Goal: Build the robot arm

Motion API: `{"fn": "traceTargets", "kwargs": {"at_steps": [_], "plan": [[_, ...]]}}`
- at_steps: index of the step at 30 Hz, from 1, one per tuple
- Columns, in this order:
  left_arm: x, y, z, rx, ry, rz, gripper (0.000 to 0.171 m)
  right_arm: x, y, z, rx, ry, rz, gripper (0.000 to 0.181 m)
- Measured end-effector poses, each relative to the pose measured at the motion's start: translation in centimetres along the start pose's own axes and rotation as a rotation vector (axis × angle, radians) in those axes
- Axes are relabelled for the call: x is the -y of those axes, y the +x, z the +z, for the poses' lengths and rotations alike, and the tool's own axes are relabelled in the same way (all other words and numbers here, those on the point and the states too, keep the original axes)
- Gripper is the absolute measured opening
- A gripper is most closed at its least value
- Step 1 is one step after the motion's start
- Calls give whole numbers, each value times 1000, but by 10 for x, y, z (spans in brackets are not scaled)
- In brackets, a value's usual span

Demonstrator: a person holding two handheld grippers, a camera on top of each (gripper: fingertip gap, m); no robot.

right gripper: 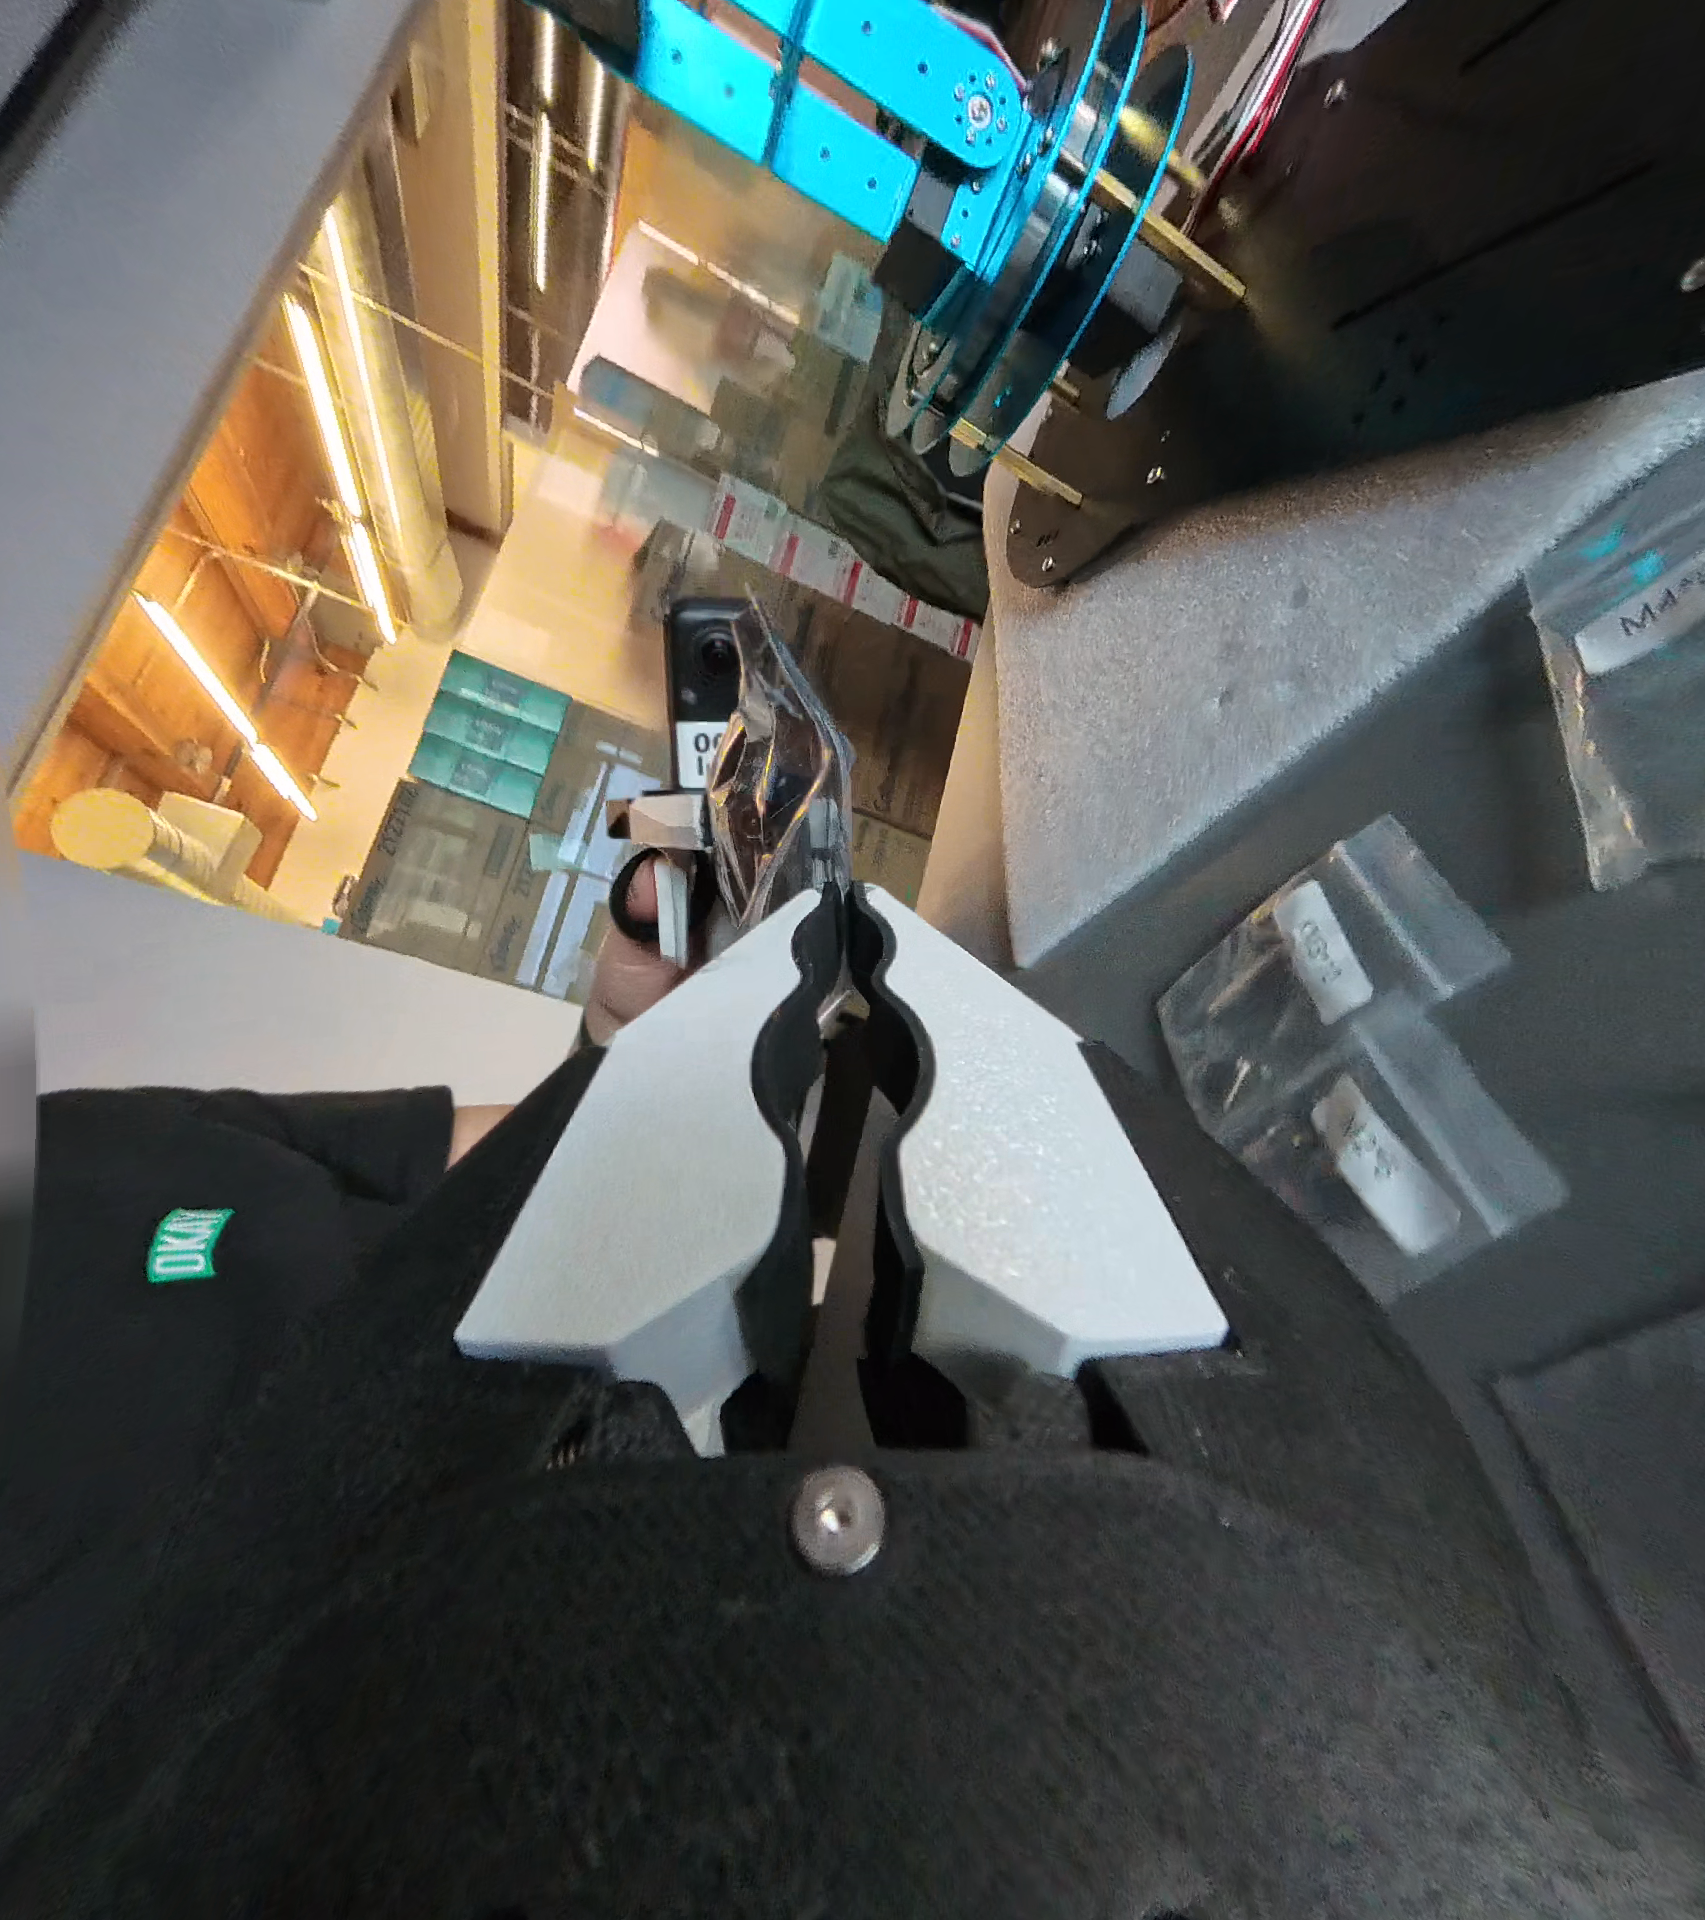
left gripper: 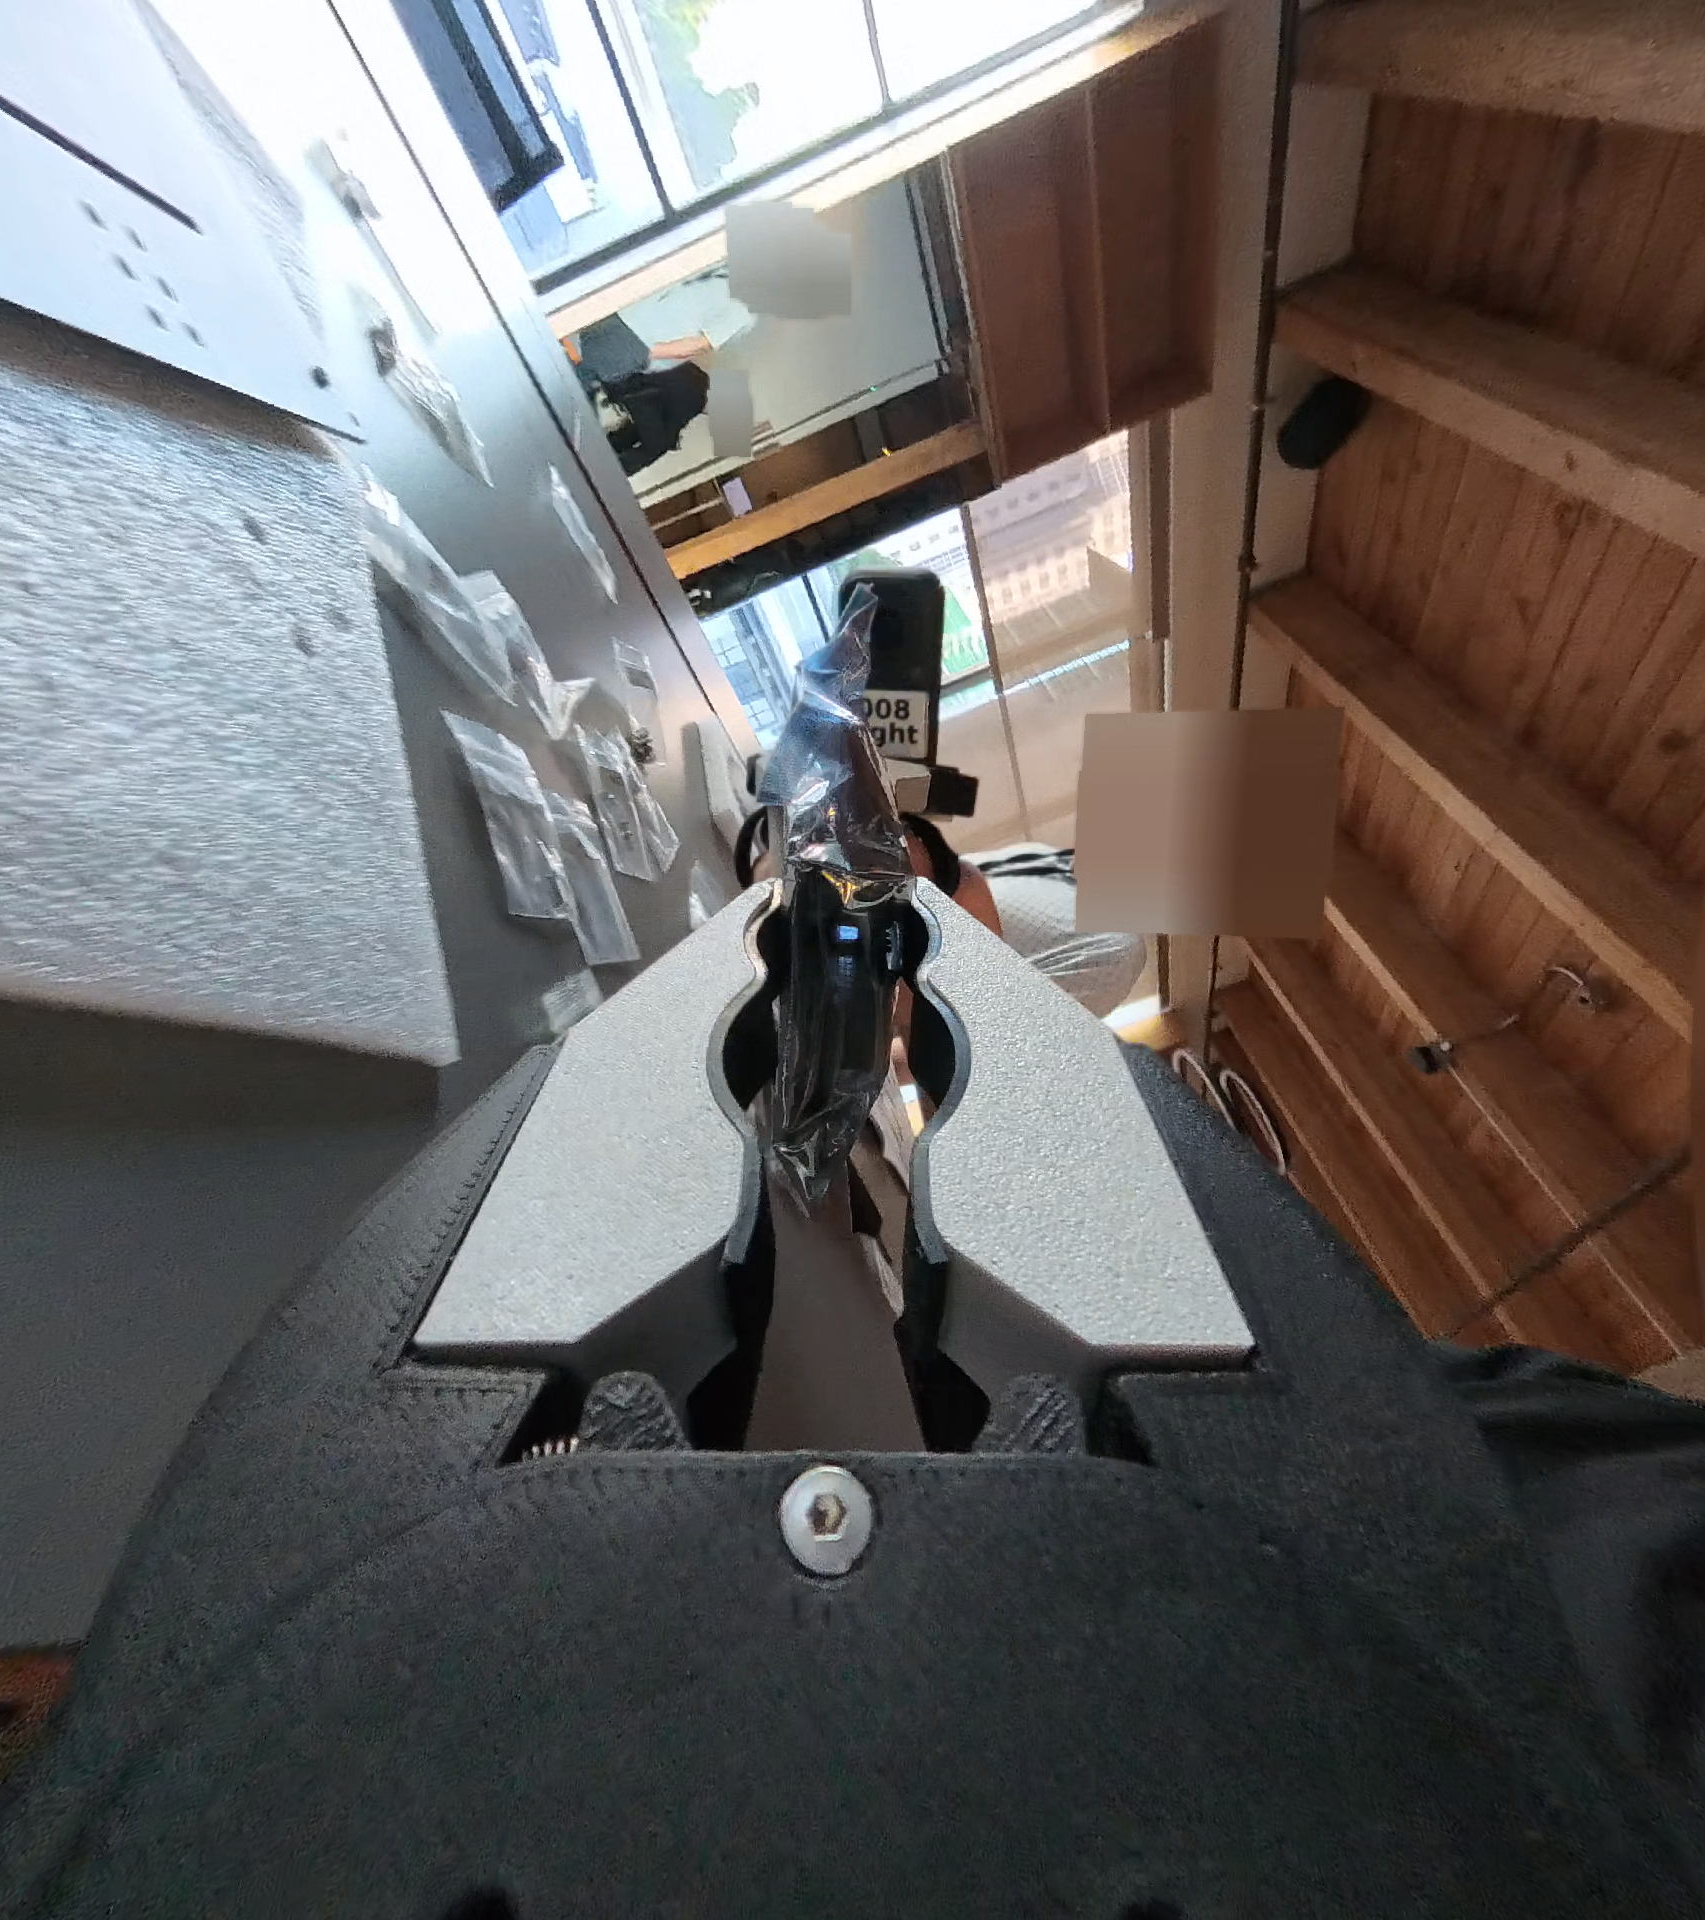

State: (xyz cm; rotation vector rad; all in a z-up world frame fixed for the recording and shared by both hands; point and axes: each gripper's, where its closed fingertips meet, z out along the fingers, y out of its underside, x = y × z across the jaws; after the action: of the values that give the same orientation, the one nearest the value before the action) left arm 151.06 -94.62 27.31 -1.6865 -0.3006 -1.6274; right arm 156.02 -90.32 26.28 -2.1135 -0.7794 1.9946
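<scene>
A clear plastic bag with a dark part inside is held up in the air between both grippers. My left gripper is shut on one end of it, and the crinkled bag sticks out past the grey fingers. My right gripper is shut on the other end of the same bag, pinching its edge at the tips of the white fingers. The two grippers face each other. The right gripper shows beyond the bag in the left wrist view, and the left gripper in the right wrist view.
Several small clear bags lie on a grey table top, beside a white foam sheet. More labelled small bags lie near a blue metal robot arm on a black base. A person's black sleeve is close. My hands' fingertips stand some 7 cm from each other.
</scene>
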Motion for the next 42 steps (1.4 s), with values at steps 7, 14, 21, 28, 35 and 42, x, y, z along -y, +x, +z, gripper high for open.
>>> {"fn": "traceTargets", "kwargs": {"at_steps": [7, 14, 21, 28, 35, 42], "plan": [[29, -17, -22, 1, 81, -9, 18, 25, 12, 8, -8, -40, -167, 6], [38, -34, -33, 50, 93, -27, 18, 42, 13, 12, 21, -56, -188, 14], [40, -33, -34, 73, 124, -22, 18, 33, 24, 36, -26, -218, -196, 14], [44, -34, -38, 59, 162, -50, 18, 36, 31, 41, 23, -245, -122, 8], [46, -35, -34, 64, 160, -31, 17, 43, 26, 42, 117, -241, -30, 8], [48, -35, -34, 49, 150, -35, 18, 31, 29, 40, 169, -303, 89, 5]]}}
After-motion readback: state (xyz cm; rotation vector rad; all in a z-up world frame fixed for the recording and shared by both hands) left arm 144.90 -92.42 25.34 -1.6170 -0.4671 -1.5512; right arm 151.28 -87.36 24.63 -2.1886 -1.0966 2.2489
